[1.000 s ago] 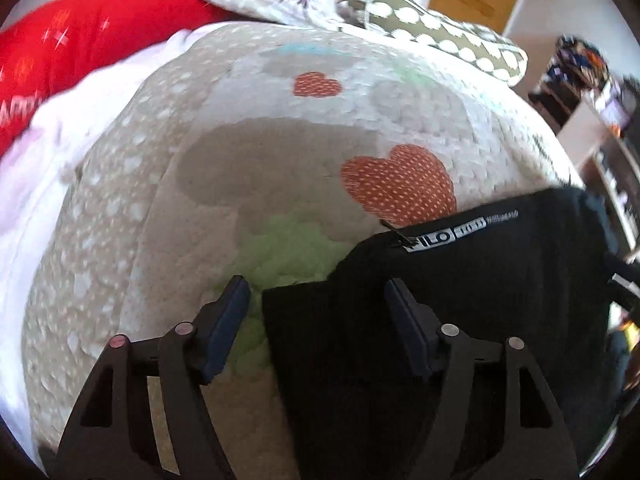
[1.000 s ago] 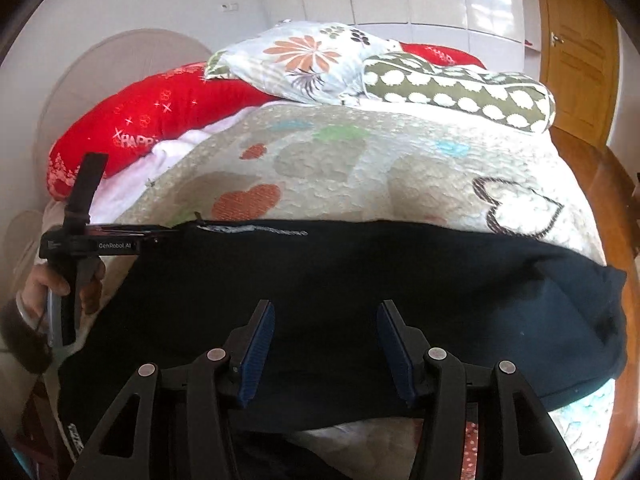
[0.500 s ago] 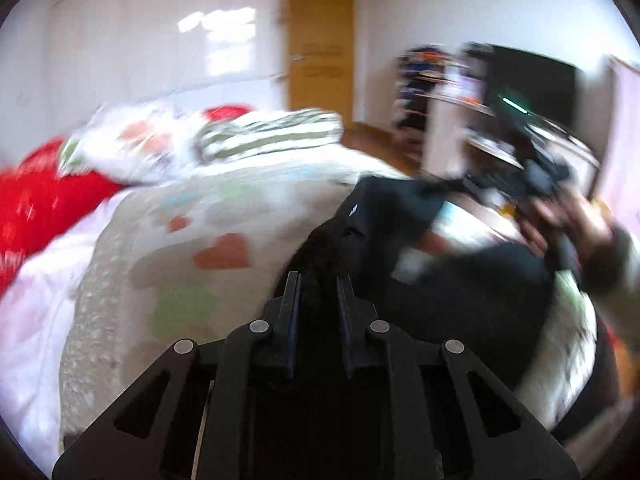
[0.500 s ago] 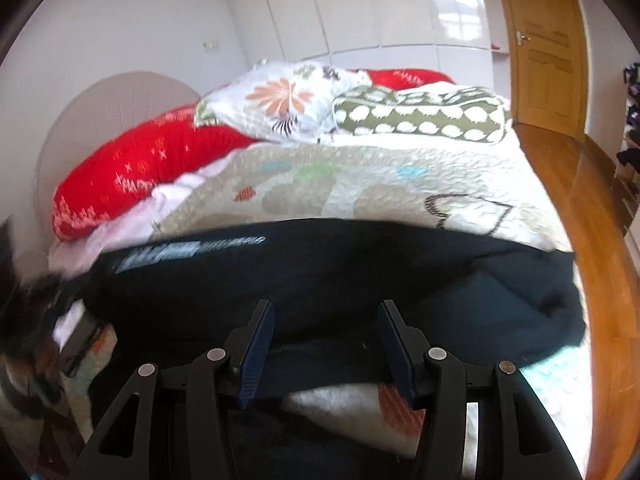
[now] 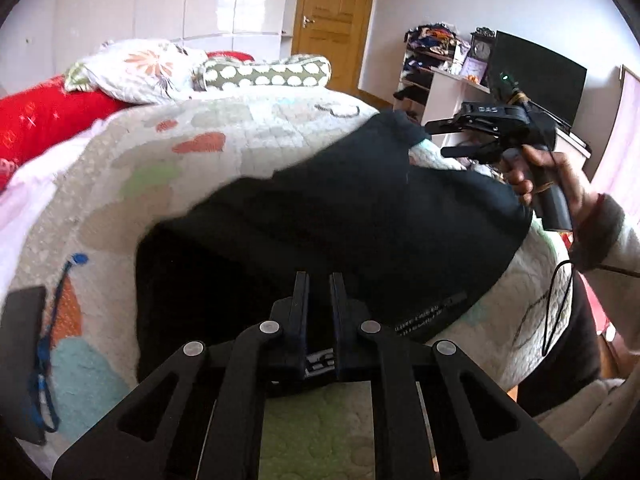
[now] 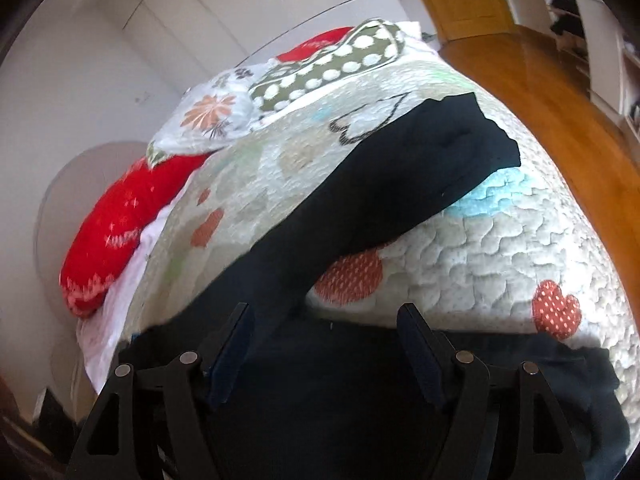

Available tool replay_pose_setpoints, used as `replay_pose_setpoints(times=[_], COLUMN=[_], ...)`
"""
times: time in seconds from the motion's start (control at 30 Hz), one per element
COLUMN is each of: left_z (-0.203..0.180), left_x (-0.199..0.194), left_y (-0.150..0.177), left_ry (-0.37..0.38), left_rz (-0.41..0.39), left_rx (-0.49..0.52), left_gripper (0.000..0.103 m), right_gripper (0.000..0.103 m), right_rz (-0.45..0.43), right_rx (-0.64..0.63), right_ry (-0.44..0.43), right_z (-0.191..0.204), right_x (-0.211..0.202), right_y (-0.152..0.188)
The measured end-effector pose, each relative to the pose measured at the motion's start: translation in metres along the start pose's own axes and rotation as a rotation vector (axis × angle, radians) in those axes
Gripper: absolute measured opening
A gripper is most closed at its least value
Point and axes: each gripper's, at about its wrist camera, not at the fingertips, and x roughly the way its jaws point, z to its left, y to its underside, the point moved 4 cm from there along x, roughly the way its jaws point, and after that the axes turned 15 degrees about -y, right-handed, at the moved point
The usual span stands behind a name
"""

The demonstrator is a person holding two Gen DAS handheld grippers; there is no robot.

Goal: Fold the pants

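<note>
The black pants (image 5: 360, 216) lie across the quilted bedspread (image 5: 160, 168) of the bed, reaching from about 7 o'clock near the lens out toward 2 o'clock in the left wrist view. The left gripper (image 5: 319, 292) has its fingers (image 5: 301, 304) drawn nearly together, with dark cloth of the pants pinched between them; a strip with white lettering shows just behind the pads. At 2 o'clock in that view the right gripper (image 5: 436, 138) is held in the person's right hand (image 5: 548, 176), its tips just beside the far end of the pants; from here I cannot tell whether they touch the cloth. In the right wrist view the right gripper (image 6: 326, 324) stands wide open with nothing between its fingers (image 6: 230, 344), hovering over a dark fold of the pants (image 6: 384, 200), which run from 6 o'clock up to 1 o'clock over the bedspread (image 6: 500, 252). A red pillow (image 6: 120, 232) lies at 9 o'clock, and a green spotted pillow (image 6: 332, 68) and a floral pillow (image 6: 208, 116) at 11 to 12 o'clock.
</note>
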Motion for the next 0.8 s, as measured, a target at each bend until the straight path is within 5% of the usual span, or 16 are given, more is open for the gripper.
replay_pose_setpoints(times=[0.17,0.23,0.33,0.4,0.47,0.8], left_z=[0.015,0.024,0.041,0.051,0.060,0.029], left_x=[-0.001,-0.001,-0.010,-0.015,-0.017,0.016], left_y=[-0.005,-0.005,0.001,0.006,0.013,0.007], left_ry=[-0.006,0.013,0.063,0.044,0.023,0.072], left_rz=[0.016,0.045,0.070,0.079,0.087,0.171], left_rx=[-0.072,-0.143,-0.283,-0.347,-0.400,-0.422], left_gripper=[0.008,0.008,0.013,0.040,0.056,0.059], right_gripper=[0.067,0.048,0.038,0.035,0.029,0.026], right_rz=[0.029,0.052,0.028,0.022,0.023,0.037], right_rx=[0.073,0.083,0.038,0.022,-0.003,0.013], right_ry=[-0.018,0.001,-0.003,-0.014,-0.003,-0.029], right_z=[-0.017,-0.023,-0.018,-0.014,-0.012,-0.017], right_x=[0.042,0.056,0.055,0.053,0.052,0.057], right_y=[-0.023,-0.023,-0.022,-0.021,-0.019,-0.024])
